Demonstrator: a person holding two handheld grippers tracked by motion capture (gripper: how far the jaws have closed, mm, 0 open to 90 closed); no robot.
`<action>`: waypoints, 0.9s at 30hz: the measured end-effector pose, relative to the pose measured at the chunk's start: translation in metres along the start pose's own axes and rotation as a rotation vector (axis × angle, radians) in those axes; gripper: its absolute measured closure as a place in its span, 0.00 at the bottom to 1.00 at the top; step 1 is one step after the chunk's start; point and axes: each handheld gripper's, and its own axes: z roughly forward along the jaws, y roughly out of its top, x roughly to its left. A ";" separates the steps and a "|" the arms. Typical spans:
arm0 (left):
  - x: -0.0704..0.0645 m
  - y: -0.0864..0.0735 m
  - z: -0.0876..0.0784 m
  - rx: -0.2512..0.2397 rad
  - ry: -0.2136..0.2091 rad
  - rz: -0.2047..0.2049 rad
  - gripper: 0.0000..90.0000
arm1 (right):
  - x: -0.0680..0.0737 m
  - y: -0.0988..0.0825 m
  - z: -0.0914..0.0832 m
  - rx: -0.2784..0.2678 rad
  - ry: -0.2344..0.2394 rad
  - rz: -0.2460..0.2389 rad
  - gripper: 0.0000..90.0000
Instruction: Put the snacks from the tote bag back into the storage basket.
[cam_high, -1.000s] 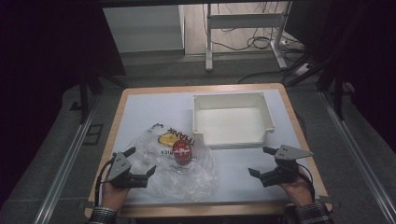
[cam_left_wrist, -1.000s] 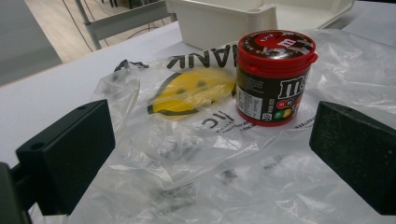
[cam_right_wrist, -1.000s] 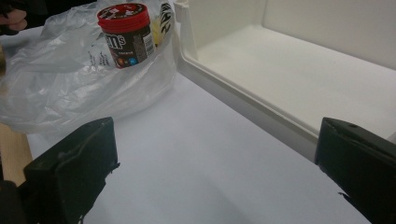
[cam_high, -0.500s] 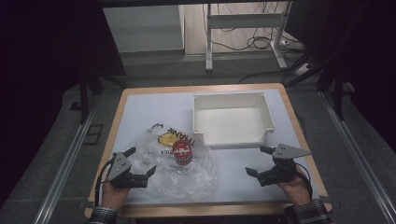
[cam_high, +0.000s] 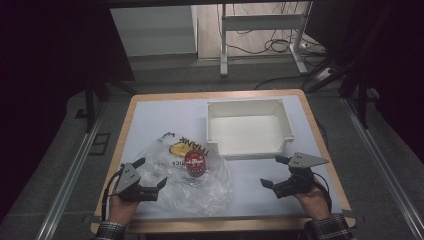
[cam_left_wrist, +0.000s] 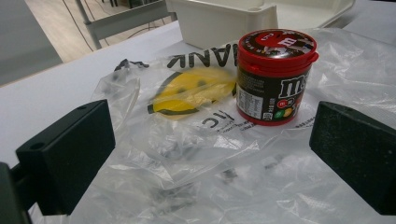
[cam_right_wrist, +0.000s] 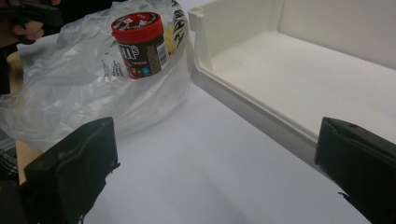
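In the high view, the candy tub (cam_high: 195, 163) with its red lid stands upright at the lower centre of the frame, on the crumpled clear plastic bag (cam_high: 200, 187) that lies on the white counter (cam_high: 155, 120). The left claw (cam_high: 150, 176) sits at the lower left with its 2 jaws wide apart, apparently over the bag's edge. The right claw (cam_high: 276, 171), also wide and holding nothing, hovers at the lower right, just below the white bin (cam_high: 247, 150).
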 end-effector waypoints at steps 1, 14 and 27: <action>0.000 0.000 0.000 0.000 0.000 0.001 0.00 | 0.000 0.000 0.001 0.005 0.000 0.001 0.00; 0.002 0.000 -0.001 -0.006 0.002 -0.013 0.01 | 0.002 0.007 0.011 0.018 0.040 -0.018 0.00; 0.001 0.000 -0.001 -0.003 -0.007 -0.013 0.02 | 0.008 0.014 0.017 0.019 0.051 -0.039 0.00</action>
